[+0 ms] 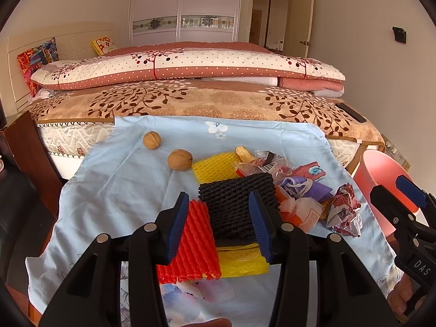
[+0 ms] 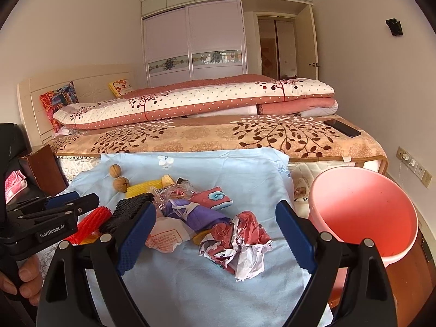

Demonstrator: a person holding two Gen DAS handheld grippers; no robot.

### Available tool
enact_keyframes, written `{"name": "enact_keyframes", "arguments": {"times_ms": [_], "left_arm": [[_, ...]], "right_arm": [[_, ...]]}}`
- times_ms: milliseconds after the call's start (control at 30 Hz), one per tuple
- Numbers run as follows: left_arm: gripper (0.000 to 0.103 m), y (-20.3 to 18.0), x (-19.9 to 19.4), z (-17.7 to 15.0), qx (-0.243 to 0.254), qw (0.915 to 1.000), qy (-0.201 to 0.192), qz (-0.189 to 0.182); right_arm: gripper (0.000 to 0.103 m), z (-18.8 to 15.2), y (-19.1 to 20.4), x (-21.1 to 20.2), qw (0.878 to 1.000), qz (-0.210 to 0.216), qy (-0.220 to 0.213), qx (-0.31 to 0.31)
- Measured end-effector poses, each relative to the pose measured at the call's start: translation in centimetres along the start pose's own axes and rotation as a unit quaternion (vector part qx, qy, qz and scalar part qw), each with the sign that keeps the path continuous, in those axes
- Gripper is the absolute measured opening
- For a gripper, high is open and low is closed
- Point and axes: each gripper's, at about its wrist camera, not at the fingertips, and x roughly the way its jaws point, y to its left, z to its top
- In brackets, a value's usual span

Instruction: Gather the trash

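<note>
Two grippers, both spread wide: the left gripper [image 1: 219, 226] straddles the black foam net [image 1: 236, 207] beside the red net [image 1: 190, 242]; the right gripper [image 2: 215, 234] frames the crumpled wrapper [image 2: 237, 245] on bare blue cloth [image 2: 190, 294], pink bin [image 2: 362, 212] hugging the cloth's right edge.

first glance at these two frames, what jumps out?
The heap of trash on the light blue cloth: red foam net, black foam net and crumpled paper nearest the cameras. The pink bucket stands empty at the cloth's right edge. Both the left gripper and right gripper are open.
</note>
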Motion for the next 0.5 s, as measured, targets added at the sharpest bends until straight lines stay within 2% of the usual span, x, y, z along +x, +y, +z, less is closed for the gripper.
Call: {"name": "enact_keyframes", "arguments": {"times_ms": [500], "left_arm": [[0.047, 0.33, 0.51, -0.3, -0.011, 0.9999, 0.007, -0.001]], "right_arm": [[0.088, -0.52, -0.64, 0.38, 1.0, -0.009, -0.001, 0.024]]}}
